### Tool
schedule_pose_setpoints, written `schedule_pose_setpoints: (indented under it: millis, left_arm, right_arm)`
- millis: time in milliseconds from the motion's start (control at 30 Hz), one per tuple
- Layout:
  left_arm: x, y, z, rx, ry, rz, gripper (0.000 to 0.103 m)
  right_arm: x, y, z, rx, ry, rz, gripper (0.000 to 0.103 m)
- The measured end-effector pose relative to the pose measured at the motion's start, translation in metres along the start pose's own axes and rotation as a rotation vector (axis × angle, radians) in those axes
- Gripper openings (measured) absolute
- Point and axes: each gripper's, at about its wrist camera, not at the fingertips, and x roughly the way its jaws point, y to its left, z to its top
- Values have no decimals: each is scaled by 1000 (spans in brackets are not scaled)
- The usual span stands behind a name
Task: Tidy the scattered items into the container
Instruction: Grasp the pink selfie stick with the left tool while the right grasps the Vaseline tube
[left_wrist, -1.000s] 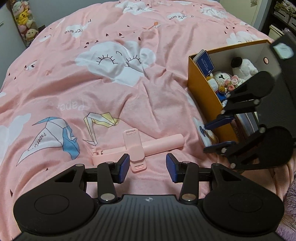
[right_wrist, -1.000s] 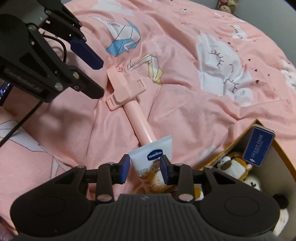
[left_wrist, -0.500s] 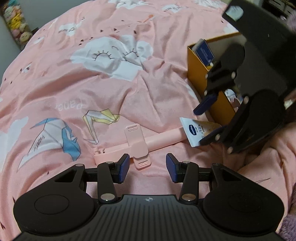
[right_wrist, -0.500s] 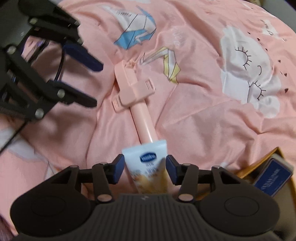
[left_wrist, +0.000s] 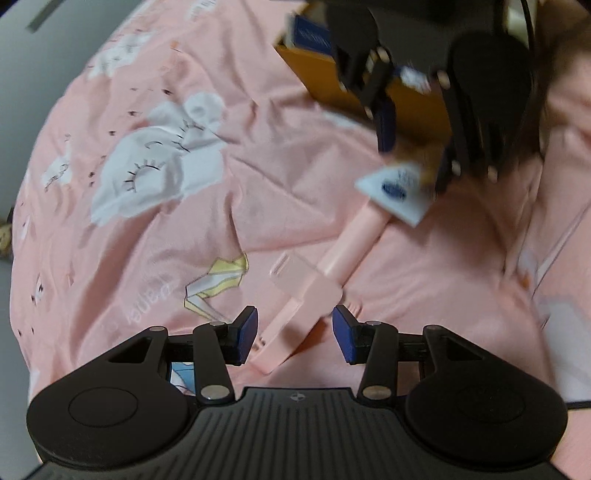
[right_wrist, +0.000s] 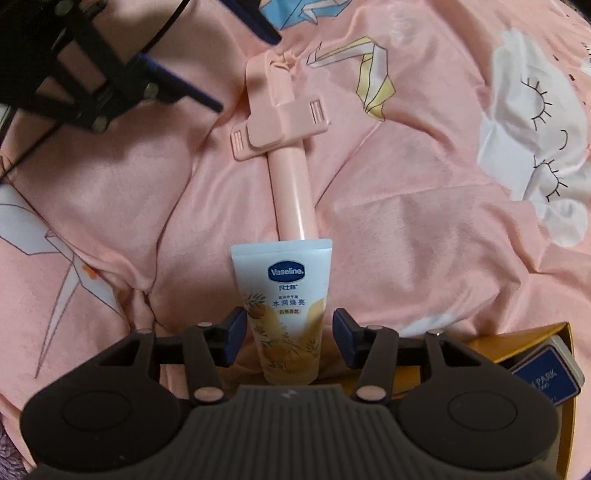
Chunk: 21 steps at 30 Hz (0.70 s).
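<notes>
While right gripper (right_wrist: 284, 341) jaws were opening around Vaseline tube (right_wrist: 284, 306), pads clear, left gripper (left_wrist: 291, 334) jaws were opening over pink selfie stick (left_wrist: 295, 306); orange box (right_wrist: 517, 334) at 4 o'clock awaited both.

The right gripper (right_wrist: 288, 334) lets go — its jaws are opening, and the Vaseline tube (right_wrist: 286, 306), pinched a second ago, now sits loose between the pads. Over on the other side, the left gripper (left_wrist: 294, 332) has rolled and dropped down over the pink selfie stick (left_wrist: 314, 286) (its clamp end now between the jaws, untouched), opening slightly.
</notes>
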Motion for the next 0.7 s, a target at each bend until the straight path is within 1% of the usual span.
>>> schedule_pose_setpoints:
  millis: [133,267,467,600,633,700]
  left_arm:
    - [15,-5,2,125,65,-13,55]
    - [31,-10,1,203,105,-24,57]
    - [50,-3,6,214,125,-41,57]
    - [61,2,4,204,144,-86,57]
    - [63,4,3,191,146,-96,57]
    - [70,9,3,166,151,-115,58]
  right_arm:
    - [9,-2,0,-9,27,11,59]
    - [15,0,-2,-16,36,19,60]
    - [25,1,-8,-30,58,17,61]
    - [28,-1,-11,-17,44,25,60]
    - [29,-2,-12,-10,36,27,59]
    - [30,-4,-14,12,18,28,53]
